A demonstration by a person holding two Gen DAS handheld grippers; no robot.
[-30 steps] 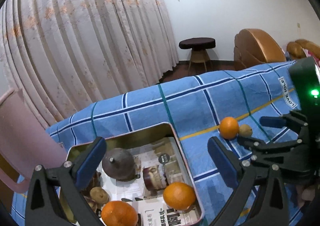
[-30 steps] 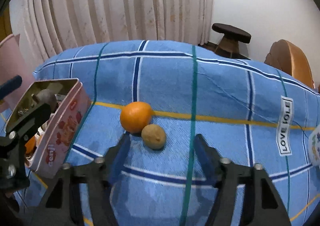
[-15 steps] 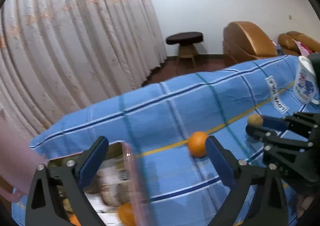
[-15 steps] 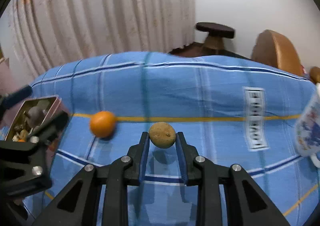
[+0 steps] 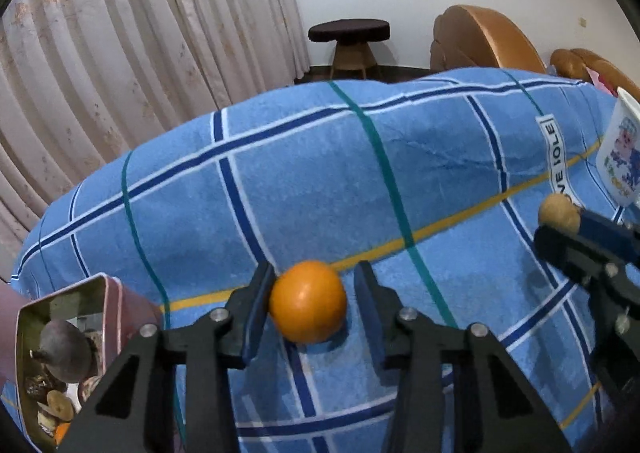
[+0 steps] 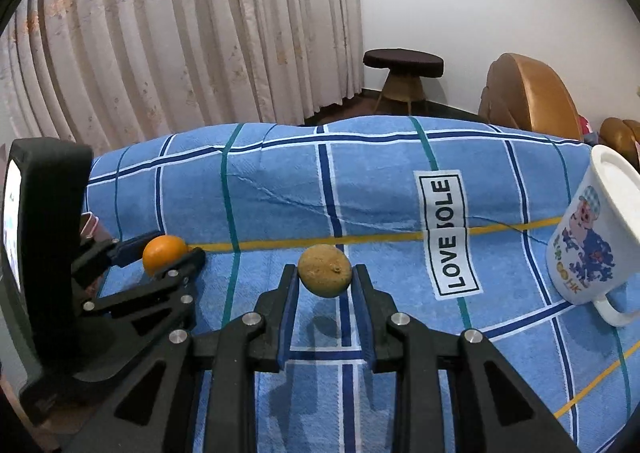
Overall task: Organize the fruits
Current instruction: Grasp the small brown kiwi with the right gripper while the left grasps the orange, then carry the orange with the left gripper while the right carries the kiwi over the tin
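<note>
While right claw (image 6: 325,281) grips kiwi (image 6: 325,271), left claw (image 5: 314,293) straddles orange (image 5: 307,301)

Tin (image 5: 102,293) and mug (image 6: 592,237) cut off

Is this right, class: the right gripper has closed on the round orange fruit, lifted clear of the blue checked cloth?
Not quite. The right gripper has closed on the brownish kiwi-like fruit, lifted clear of the blue checked cloth, as the right wrist view shows. The round orange fruit sits between the left gripper's fingers.
</note>
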